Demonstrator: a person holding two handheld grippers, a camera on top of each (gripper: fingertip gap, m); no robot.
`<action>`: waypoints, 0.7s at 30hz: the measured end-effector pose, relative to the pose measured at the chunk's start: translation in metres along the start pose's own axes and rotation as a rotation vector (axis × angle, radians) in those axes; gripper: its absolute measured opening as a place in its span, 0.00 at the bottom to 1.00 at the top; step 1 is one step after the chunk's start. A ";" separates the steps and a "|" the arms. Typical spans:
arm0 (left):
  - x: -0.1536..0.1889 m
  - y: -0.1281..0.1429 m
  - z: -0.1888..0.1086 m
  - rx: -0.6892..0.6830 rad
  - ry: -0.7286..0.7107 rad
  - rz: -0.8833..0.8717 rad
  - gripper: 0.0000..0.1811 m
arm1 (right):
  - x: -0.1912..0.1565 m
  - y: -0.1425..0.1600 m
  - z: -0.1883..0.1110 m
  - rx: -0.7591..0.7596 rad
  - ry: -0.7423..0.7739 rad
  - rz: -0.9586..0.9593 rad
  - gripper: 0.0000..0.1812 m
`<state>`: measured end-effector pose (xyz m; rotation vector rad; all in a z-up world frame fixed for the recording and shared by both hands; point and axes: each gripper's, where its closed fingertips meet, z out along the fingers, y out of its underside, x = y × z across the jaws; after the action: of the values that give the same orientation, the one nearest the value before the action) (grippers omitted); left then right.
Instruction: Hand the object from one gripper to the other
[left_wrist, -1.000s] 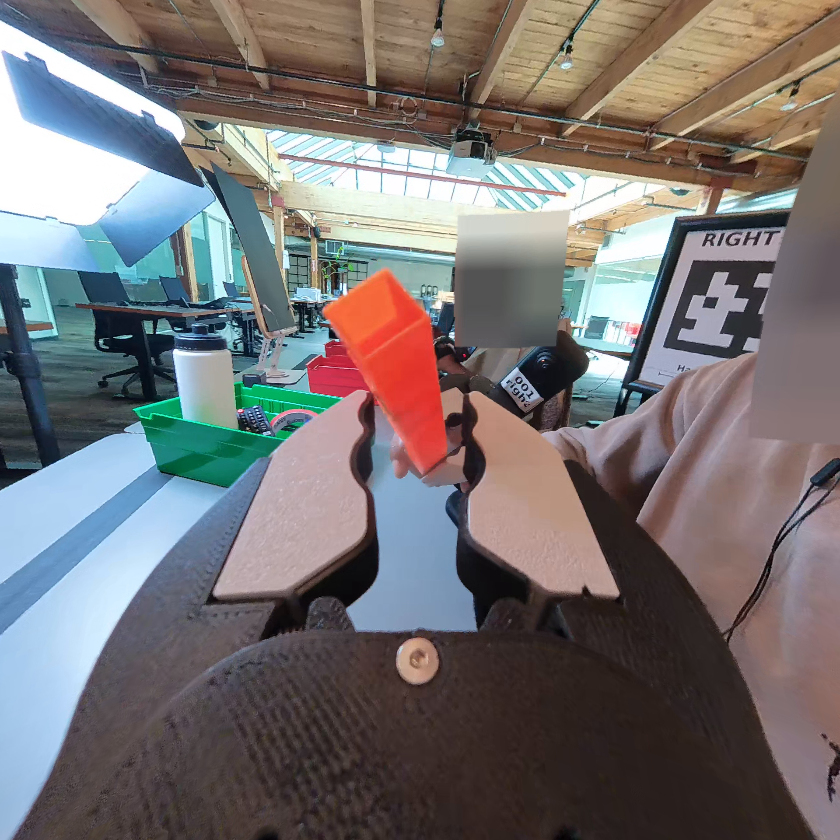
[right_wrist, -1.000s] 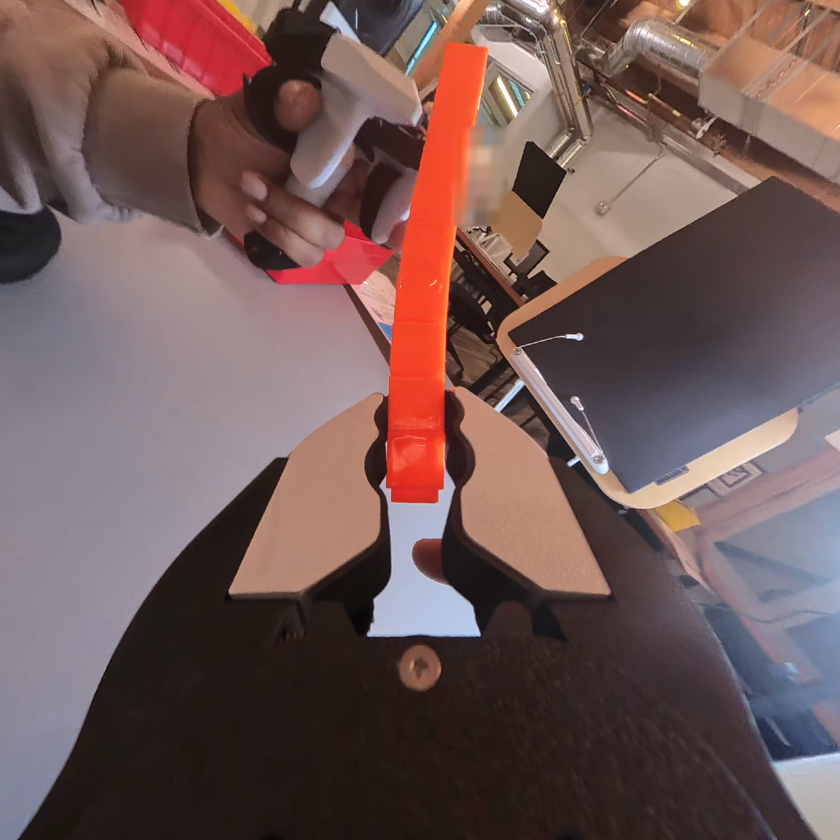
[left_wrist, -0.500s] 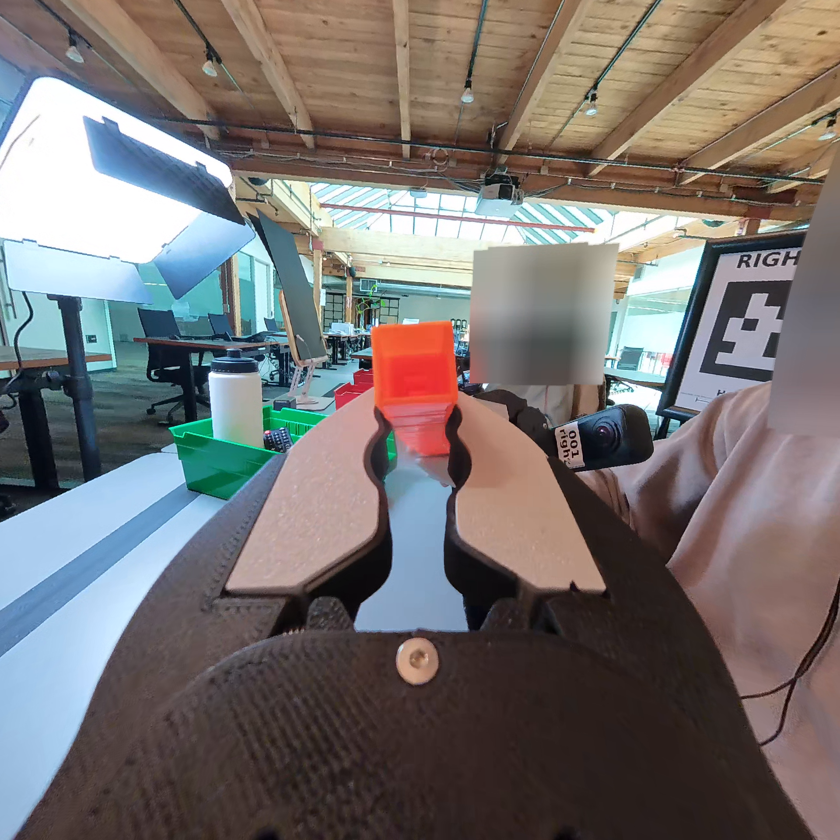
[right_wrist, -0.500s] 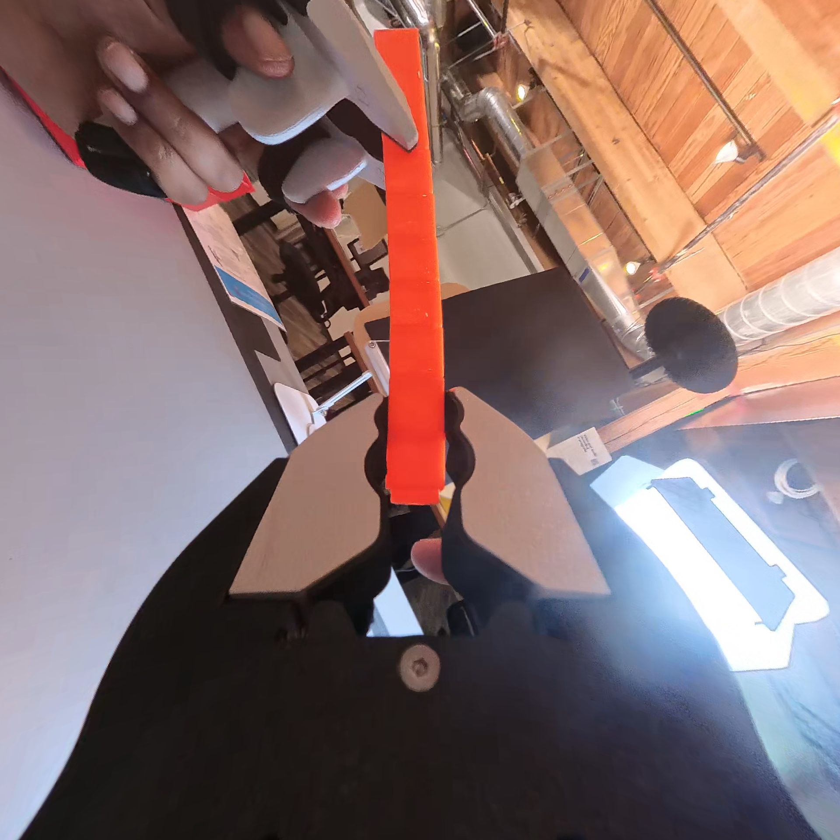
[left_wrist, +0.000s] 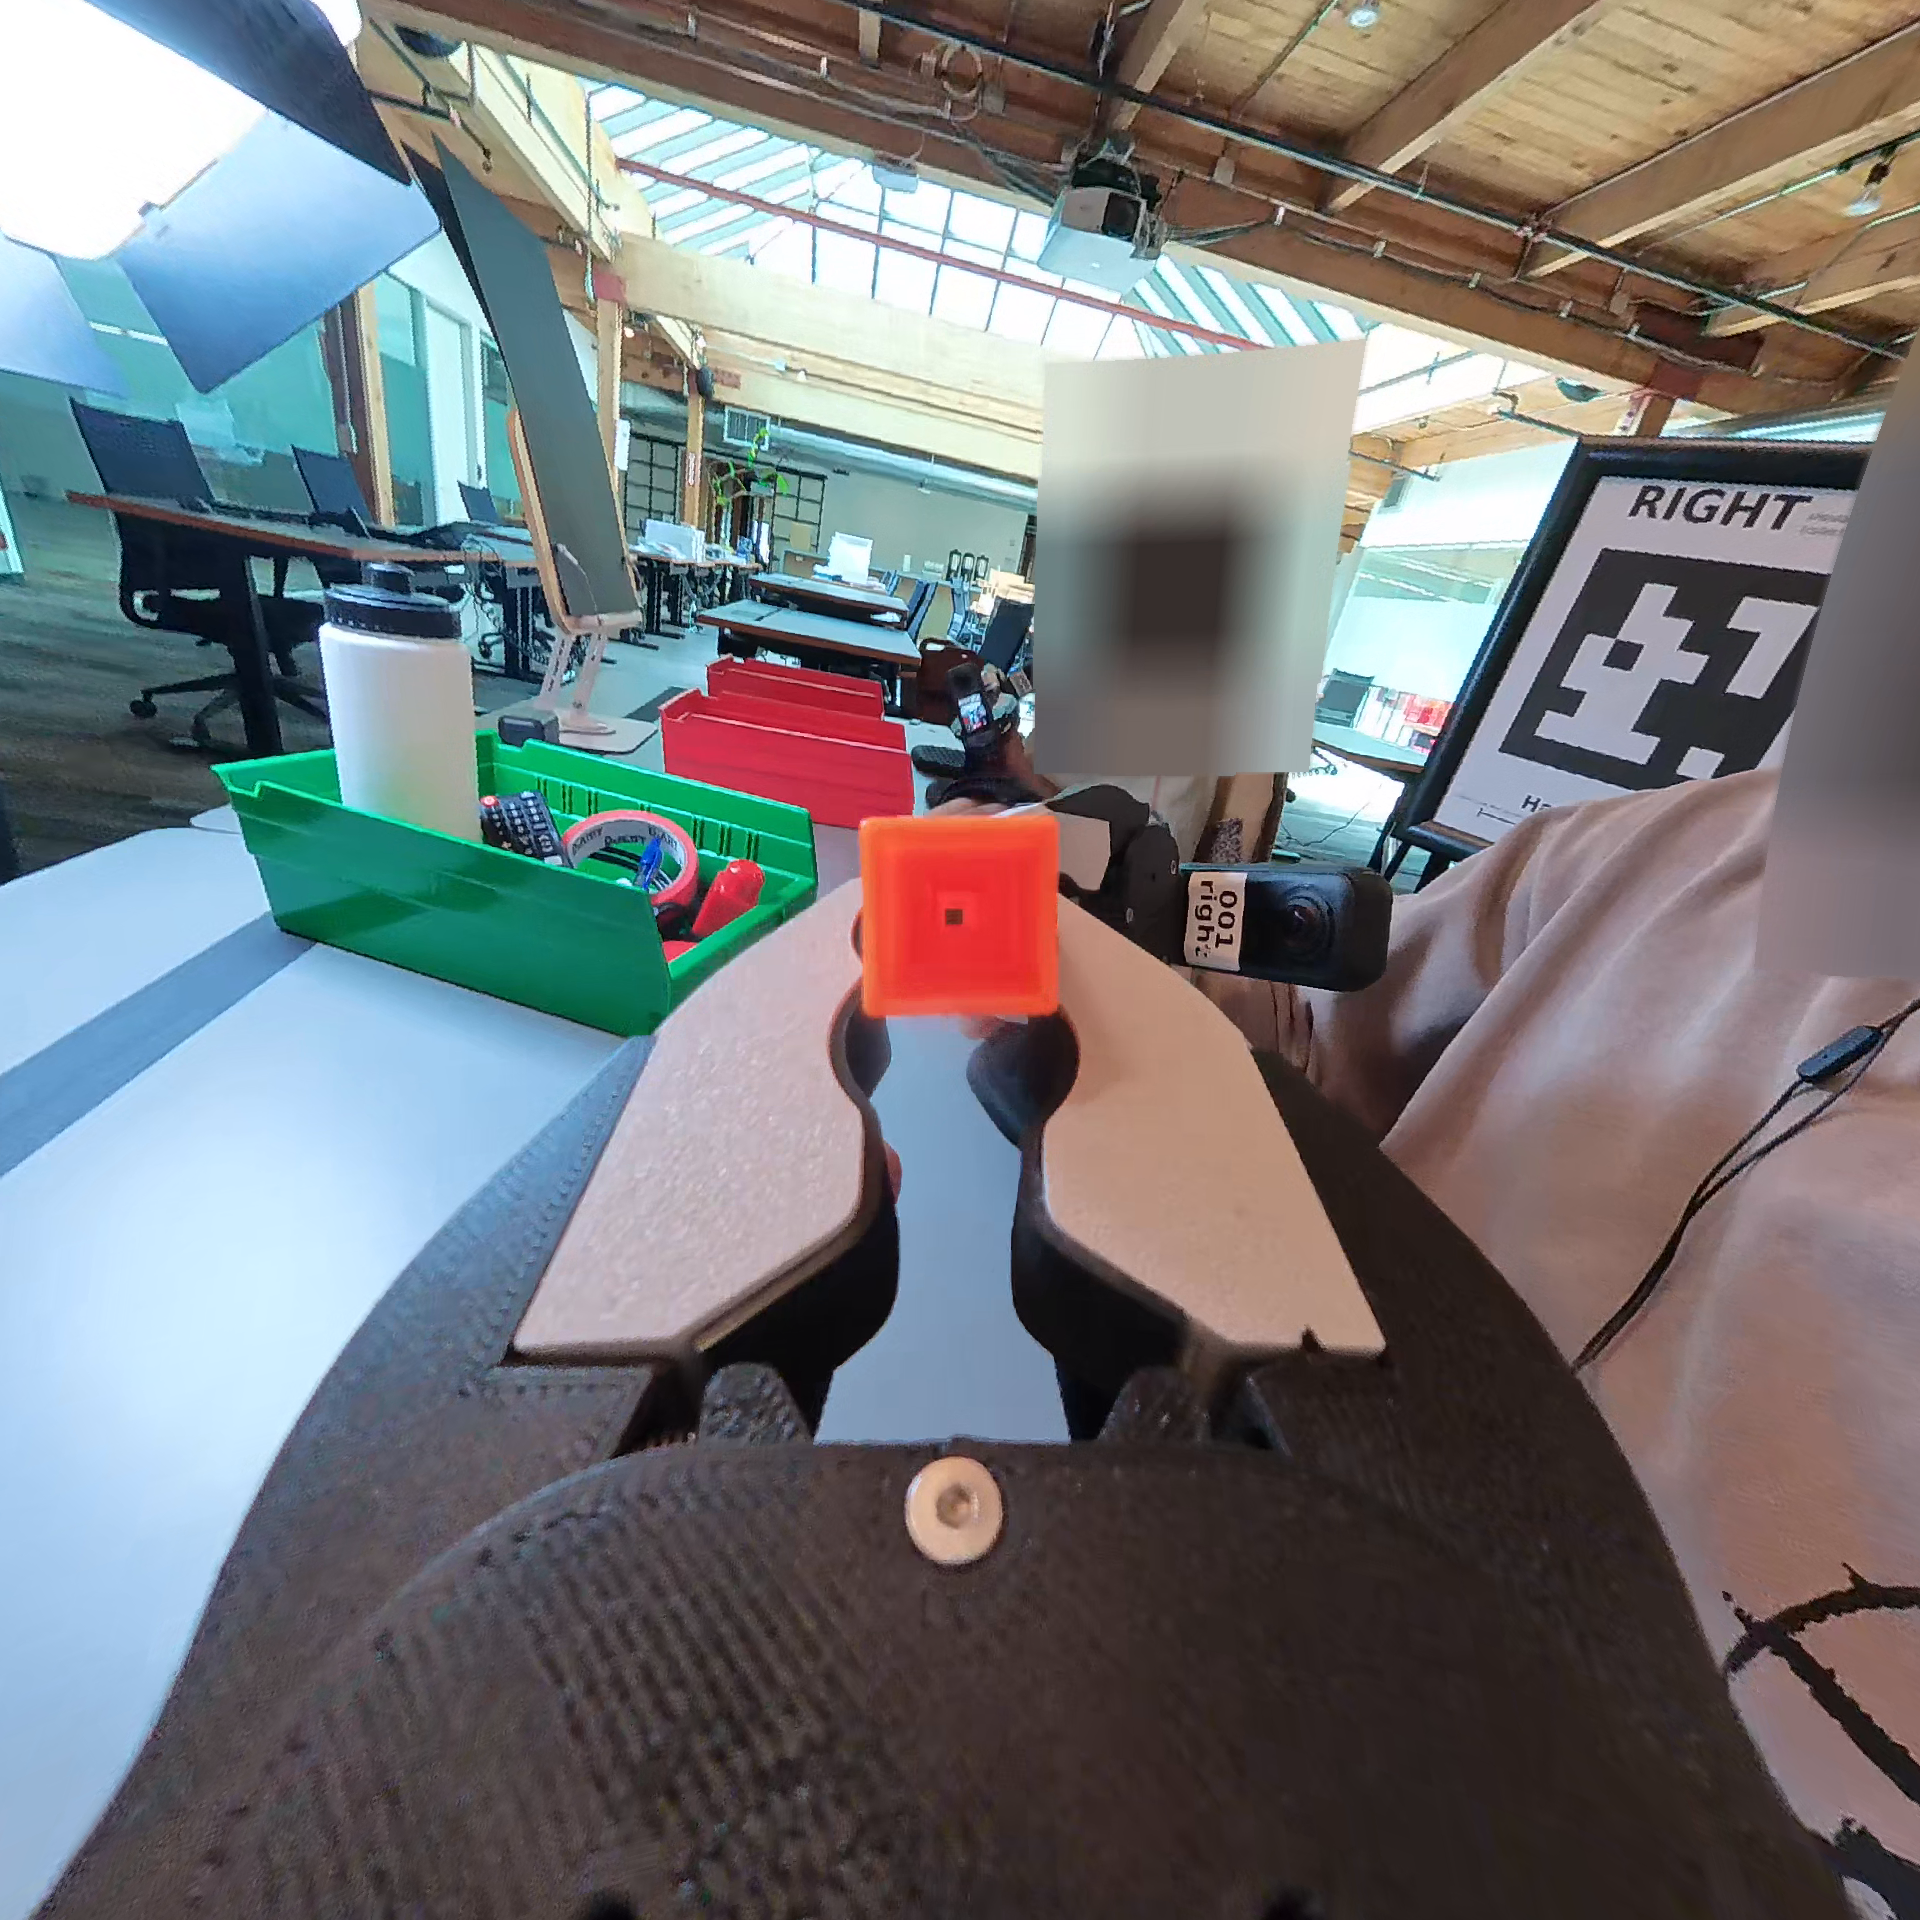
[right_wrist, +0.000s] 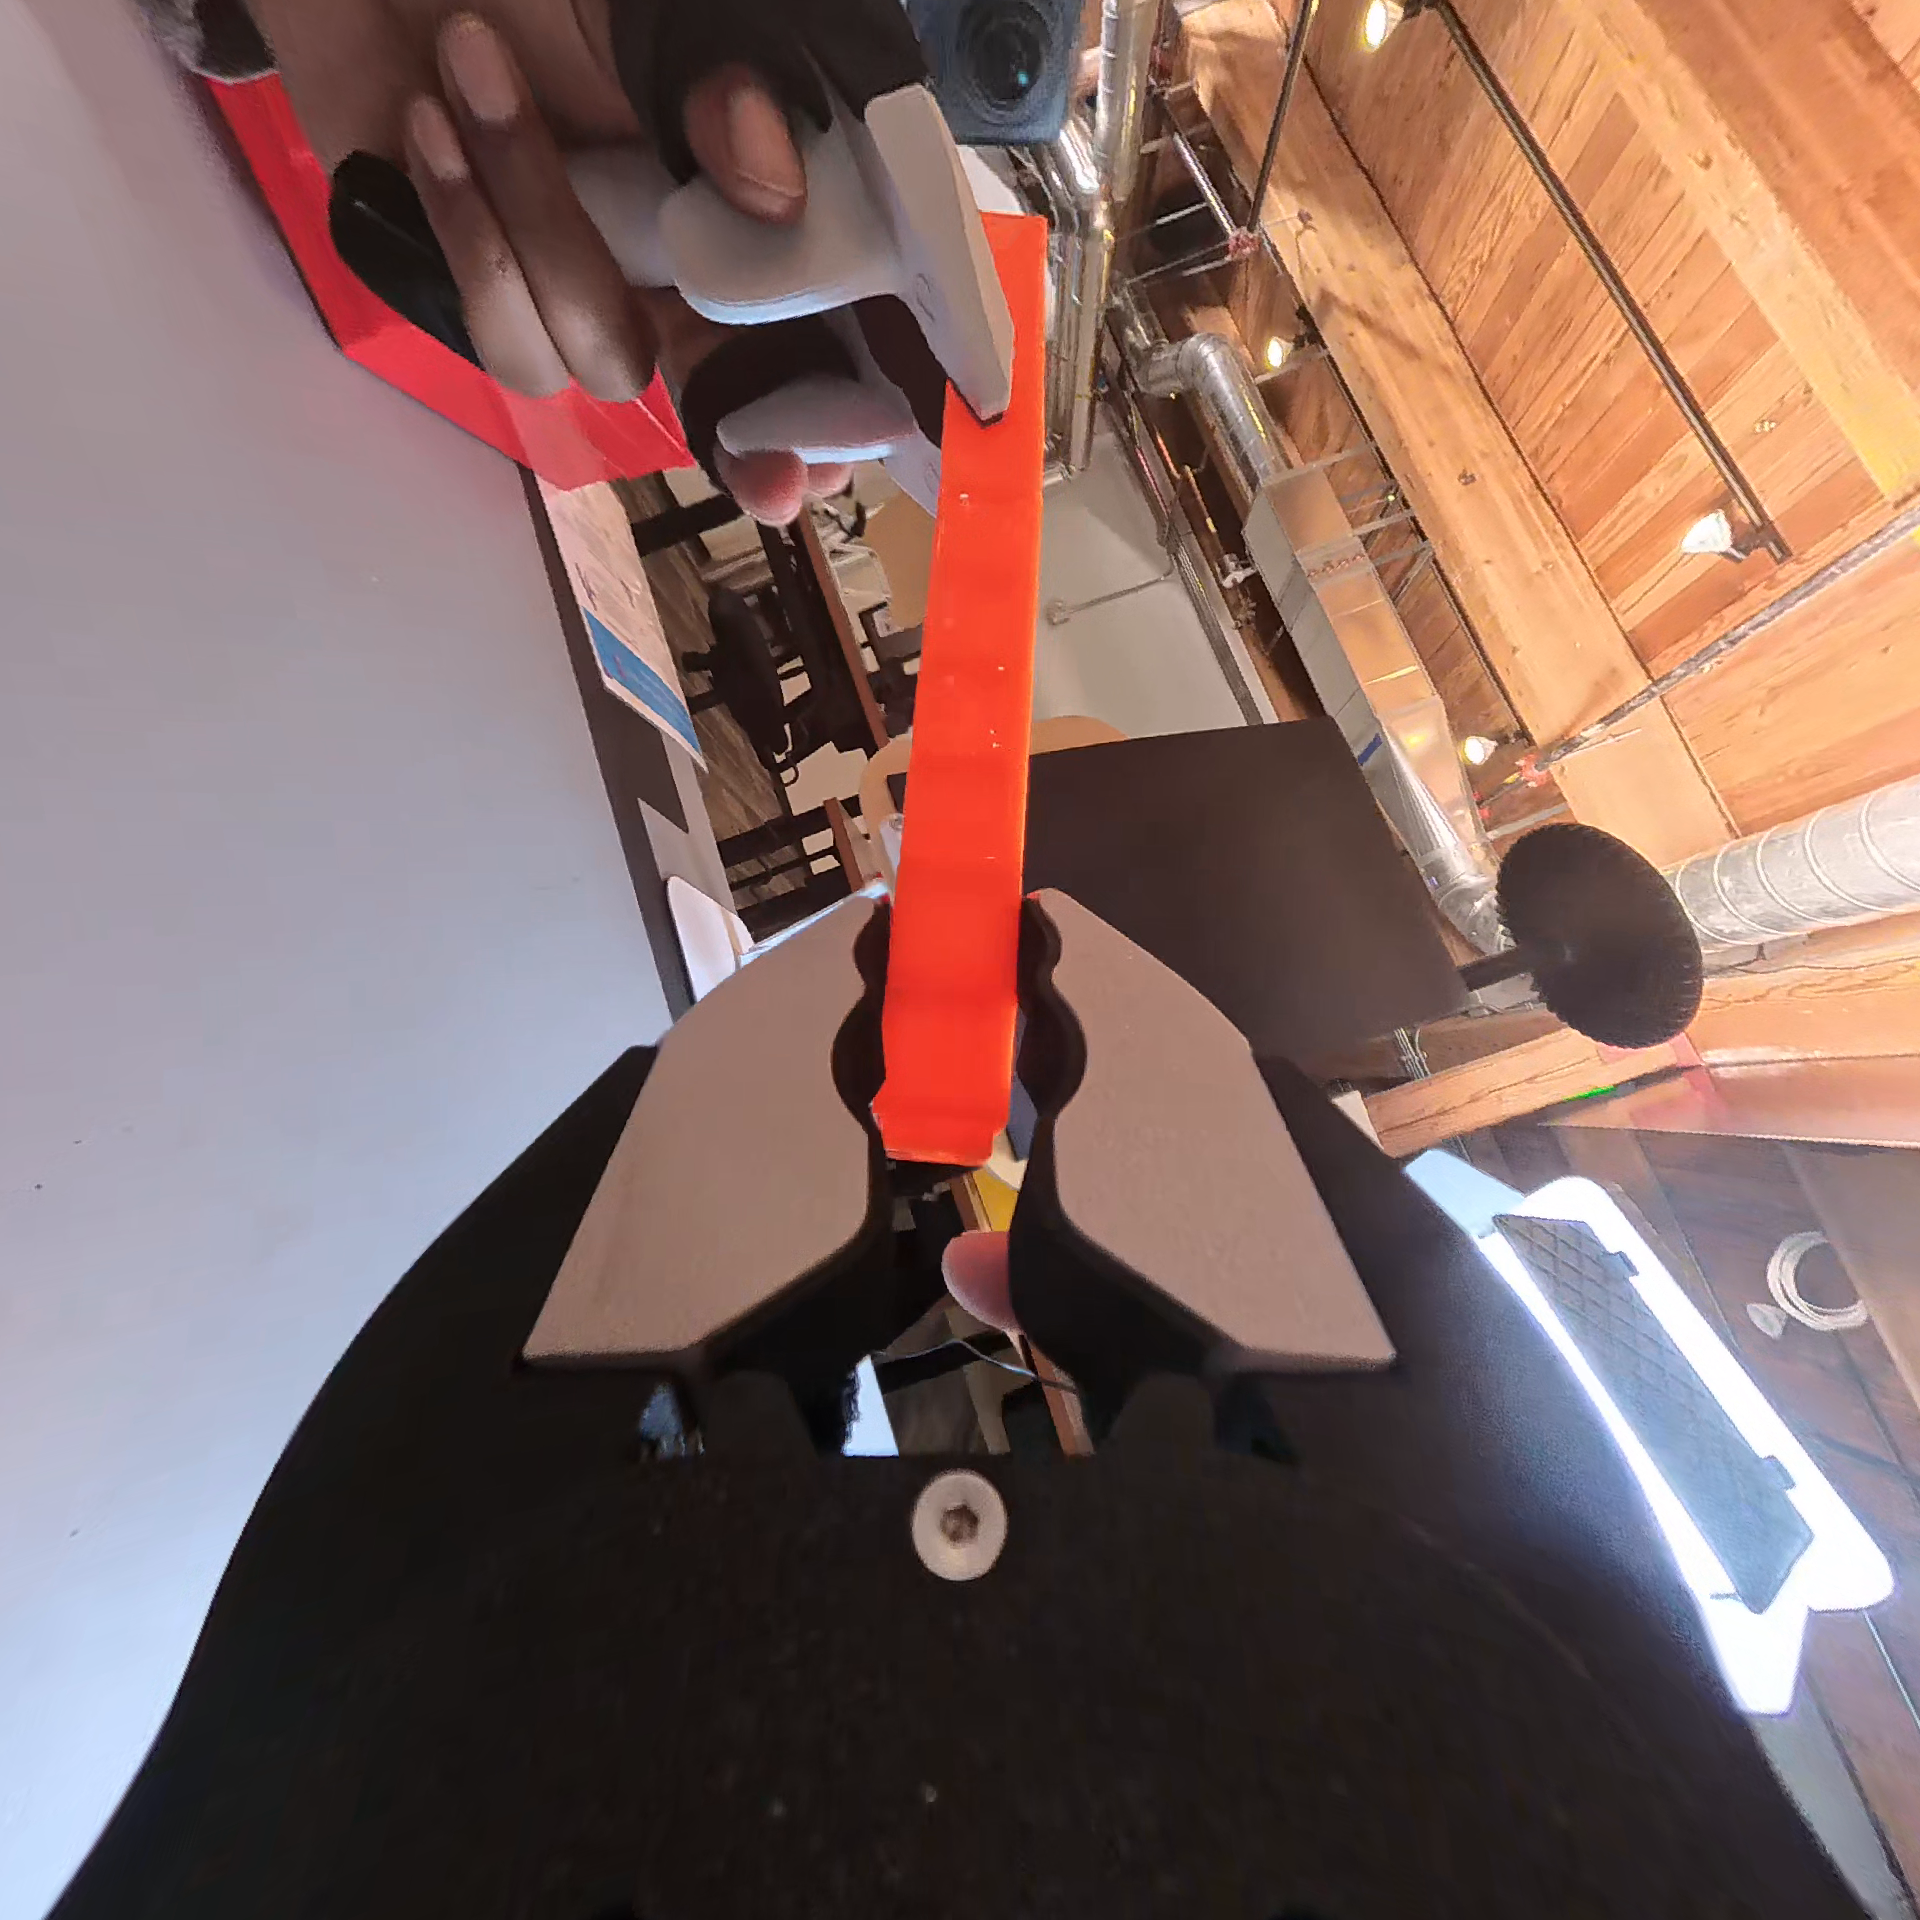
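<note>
The right gripper squeezes one end of the long orange stick. Its far end sits between the left gripper tips; whether they pinch it, I cannot tell. Behind are a green bin and a white bottle.

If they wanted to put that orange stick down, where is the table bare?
Bare grey table lies in front of the green bin, left of the left gripper. The bin is crowded: white bottle, tape roll. Behind it stand red bins.
</note>
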<state>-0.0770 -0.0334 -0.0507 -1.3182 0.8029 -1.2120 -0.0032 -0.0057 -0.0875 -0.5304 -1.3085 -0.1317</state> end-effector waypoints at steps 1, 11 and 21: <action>0.000 0.001 0.000 -0.017 0.005 -0.018 0.12 | -0.002 -0.002 -0.001 0.013 -0.011 -0.005 0.12; -0.007 0.014 -0.004 -0.121 -0.020 -0.085 0.12 | -0.015 0.005 0.003 0.000 -0.066 0.015 0.12; 0.007 0.009 0.023 -0.146 -0.151 0.232 0.29 | 0.009 -0.033 -0.004 0.396 -0.405 1.248 0.12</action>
<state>-0.0520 -0.0350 -0.0547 -1.3738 0.9199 -0.8738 -0.0096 -0.0344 -0.0704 -0.9618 -1.1287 1.2894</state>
